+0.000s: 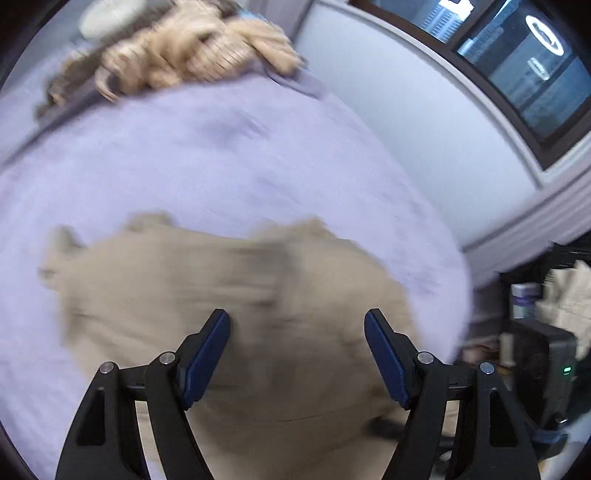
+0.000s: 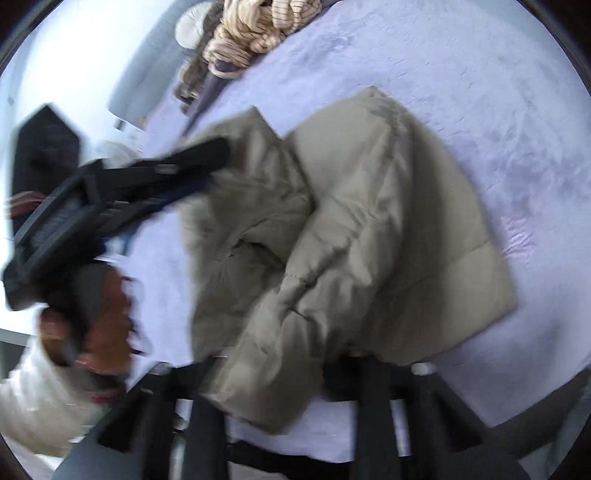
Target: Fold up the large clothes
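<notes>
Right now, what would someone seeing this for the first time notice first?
A puffy beige jacket lies crumpled mid-bed on the lavender bedspread. The open left tongs hover over it. A striped tan knit heap sits at the bed's far edge.

Puffer jacket [image 2: 351, 229]: plain khaki-beige, no pattern, lying on a pale lavender bedspread [image 1: 221, 155] with faint darker mottling. Heap of clothes [image 1: 192, 48] at the far edge is cream-tan with thin dark stripes, a brown-grey piece beside it. Left gripper [image 1: 297, 354] is black with dark blue pads [image 1: 207, 358]; the person's sleeve [image 2: 40, 402] is off-white.
</notes>
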A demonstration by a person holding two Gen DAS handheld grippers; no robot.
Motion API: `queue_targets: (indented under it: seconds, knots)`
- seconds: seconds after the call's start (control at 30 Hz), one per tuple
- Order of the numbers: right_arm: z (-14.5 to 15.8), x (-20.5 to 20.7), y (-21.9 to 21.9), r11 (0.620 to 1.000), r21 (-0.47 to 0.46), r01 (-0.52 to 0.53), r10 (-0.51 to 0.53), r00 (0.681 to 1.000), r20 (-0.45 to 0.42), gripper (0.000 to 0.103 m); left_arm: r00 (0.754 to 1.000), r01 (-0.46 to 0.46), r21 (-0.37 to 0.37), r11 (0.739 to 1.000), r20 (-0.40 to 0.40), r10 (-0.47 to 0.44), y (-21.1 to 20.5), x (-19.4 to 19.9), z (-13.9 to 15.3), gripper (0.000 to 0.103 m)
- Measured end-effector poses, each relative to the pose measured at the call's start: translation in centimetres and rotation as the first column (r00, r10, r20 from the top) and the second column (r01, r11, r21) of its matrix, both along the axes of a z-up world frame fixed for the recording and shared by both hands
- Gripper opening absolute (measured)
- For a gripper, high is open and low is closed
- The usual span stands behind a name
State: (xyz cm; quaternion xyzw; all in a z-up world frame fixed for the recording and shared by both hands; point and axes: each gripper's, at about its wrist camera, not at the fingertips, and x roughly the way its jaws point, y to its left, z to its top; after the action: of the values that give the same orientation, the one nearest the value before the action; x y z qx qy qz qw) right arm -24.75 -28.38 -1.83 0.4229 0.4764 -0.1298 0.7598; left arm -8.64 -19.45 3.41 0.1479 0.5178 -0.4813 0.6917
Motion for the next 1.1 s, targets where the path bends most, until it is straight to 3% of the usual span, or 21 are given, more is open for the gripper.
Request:
queue_targets:
  seconds: [0.1, 0.23, 0.43, 0.53, 0.7, 0.77, 0.83, 0.9, 1.0, 1.1]
  knots:
    - [0.6, 0.0, -0.4, 0.996, -0.09, -0.014, 0.01, 0.999, -0.04, 0.017, 0.984, -0.118, 0.056, 0.991, 0.144, 0.109, 1.9, 3.0, -1.5, 0.075]
    - [0.7, -1.0, -0.6, 0.99, -0.139, 0.017, -0.025, 0.998, -0.056, 0.017, 0.973, -0.229, 0.072, 0.971, 0.032, 0.227, 2.2, 5.6, -5.6, 0.076]
    - [-2.0, -4.2, -1.8, 0.985, -0.149, 0.087, -0.101, 0.991, -0.093, 0.018, 0.985, -0.131, 0.086, 0.988, 0.125, 0.12, -4.7, 1.5, -6.9, 0.076]
    - [-4.1, -7.3, -2.8, 0.983, -0.098, 0.156, -0.165, 0.982, -0.09, 0.02, 0.986, -0.087, 0.106, 0.99, 0.151, 0.071, -7.4, -0.2, -7.6, 0.076]
    - [-6.8, -8.7, -4.6, 0.975, 0.05, 0.218, -0.214, 0.975, -0.065, 0.023, 0.981, -0.079, 0.148, 0.986, 0.187, 0.05, -8.8, -1.0, -8.6, 0.076]
    - [-5.5, -8.8, -5.2, 0.975, 0.07, 0.21, -0.207, 0.977, -0.054, 0.029, 0.982, -0.087, 0.153, 0.984, 0.18, 0.059, -8.6, -0.6, -8.8, 0.076]
    - [-3.9, -9.0, -5.7, 0.98, 0.013, 0.199, -0.198, 0.979, -0.049, 0.043, 0.983, -0.097, 0.156, 0.983, 0.172, 0.07, -8.4, -0.2, -9.0, 0.076]
    - [-2.0, -9.2, -6.6, 0.978, -0.032, 0.207, -0.207, 0.978, -0.008, 0.048, 0.982, -0.105, 0.158, 0.982, 0.174, 0.077, -8.2, -0.1, -9.0, 0.078]
    - [-0.9, -8.7, -8.6, 0.976, -0.049, 0.213, -0.211, 0.977, 0.037, 0.069, 0.98, -0.115, 0.162, 0.98, 0.18, 0.086, -7.9, -0.1, -8.7, 0.078]
    - [-2.4, -6.4, -11.1, 0.983, -0.007, 0.185, -0.185, 0.982, 0.027, 0.07, 0.977, -0.135, 0.163, 0.977, 0.184, 0.104, -7.5, -0.2, -8.3, 0.078]
